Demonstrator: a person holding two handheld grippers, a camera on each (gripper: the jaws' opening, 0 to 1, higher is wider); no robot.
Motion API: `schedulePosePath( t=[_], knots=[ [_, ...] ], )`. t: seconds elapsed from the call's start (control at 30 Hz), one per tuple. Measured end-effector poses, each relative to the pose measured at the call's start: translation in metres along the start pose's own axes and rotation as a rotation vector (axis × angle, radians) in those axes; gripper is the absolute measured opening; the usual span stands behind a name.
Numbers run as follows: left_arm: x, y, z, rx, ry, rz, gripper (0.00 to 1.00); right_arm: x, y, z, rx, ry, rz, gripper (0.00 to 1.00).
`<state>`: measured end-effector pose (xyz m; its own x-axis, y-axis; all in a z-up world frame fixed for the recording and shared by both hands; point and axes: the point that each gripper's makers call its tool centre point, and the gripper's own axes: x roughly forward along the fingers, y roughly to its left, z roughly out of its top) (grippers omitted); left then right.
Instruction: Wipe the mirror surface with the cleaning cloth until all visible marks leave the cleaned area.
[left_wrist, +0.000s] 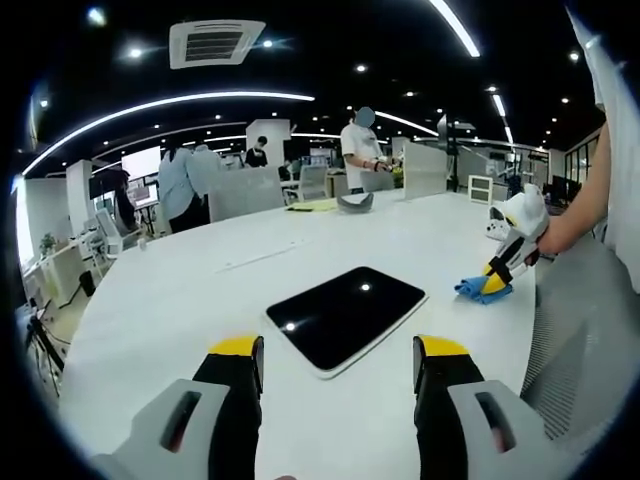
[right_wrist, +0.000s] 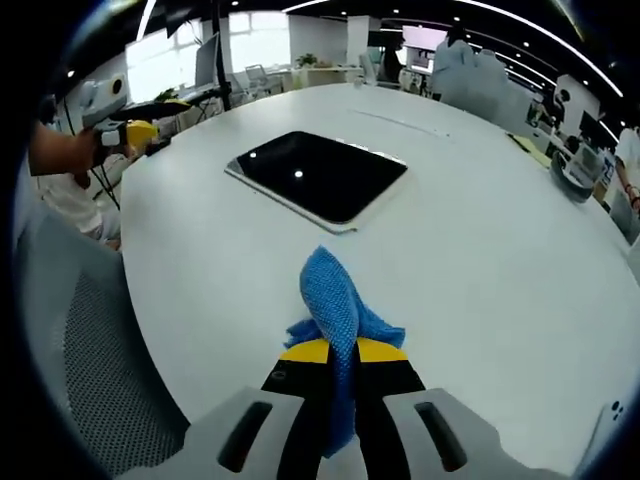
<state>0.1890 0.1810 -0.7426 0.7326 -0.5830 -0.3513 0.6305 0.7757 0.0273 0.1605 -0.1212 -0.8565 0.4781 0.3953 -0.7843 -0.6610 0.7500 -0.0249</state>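
A dark rectangular mirror with a white rim lies flat on the white table, reflecting ceiling lights. My left gripper hovers open just in front of it, nothing between its yellow-tipped jaws. My right gripper is shut on the blue cleaning cloth, which bunches up above the jaws. The mirror lies ahead of it across bare table. In the left gripper view the right gripper shows at the table's right edge, holding the blue cloth on the surface.
A grey mesh chair stands at the table's near edge. A grey object and yellow papers lie at the far end. Several people stand behind the table. The left gripper shows at the left, in a person's hand.
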Motion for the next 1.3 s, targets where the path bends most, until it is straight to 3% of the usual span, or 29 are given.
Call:
schedulePosePath(
  t=[0.07,0.47,0.57,0.87,1.07,1.17,1.3],
  knots=[
    [-0.0002,0.0001,0.0,0.0,0.001,0.0,0.6,-0.0013,-0.0007,0.0019,0.028,-0.018,-0.002,0.02],
    [0.0016,-0.0016,-0.0015,-0.003,0.002,-0.005,0.6,-0.0008,-0.0003,0.0021,0.011,-0.021,-0.007,0.03],
    [0.0014,-0.0012,-0.0018,-0.003,0.002,-0.005,0.6,-0.0006,0.0,0.0022,-0.03,-0.021,-0.019,0.03],
    [0.0006,-0.0004,-0.0042,-0.006,0.004,-0.003,0.6,-0.0001,-0.0004,0.0019,-0.013,-0.035,-0.003,0.05],
    [0.0009,-0.0013,-0.0022,-0.003,-0.001,-0.006,0.59,-0.0007,0.0062,0.0018,-0.018,-0.043,0.02,0.12],
    [0.0002,-0.0008,-0.002,-0.002,-0.001,-0.005,0.59,-0.0004,0.006,0.002,-0.034,-0.039,0.012,0.12],
    [-0.0011,-0.0007,-0.0017,-0.003,-0.002,-0.004,0.59,-0.0014,-0.0003,0.0009,-0.016,-0.042,-0.013,0.2]
  ],
)
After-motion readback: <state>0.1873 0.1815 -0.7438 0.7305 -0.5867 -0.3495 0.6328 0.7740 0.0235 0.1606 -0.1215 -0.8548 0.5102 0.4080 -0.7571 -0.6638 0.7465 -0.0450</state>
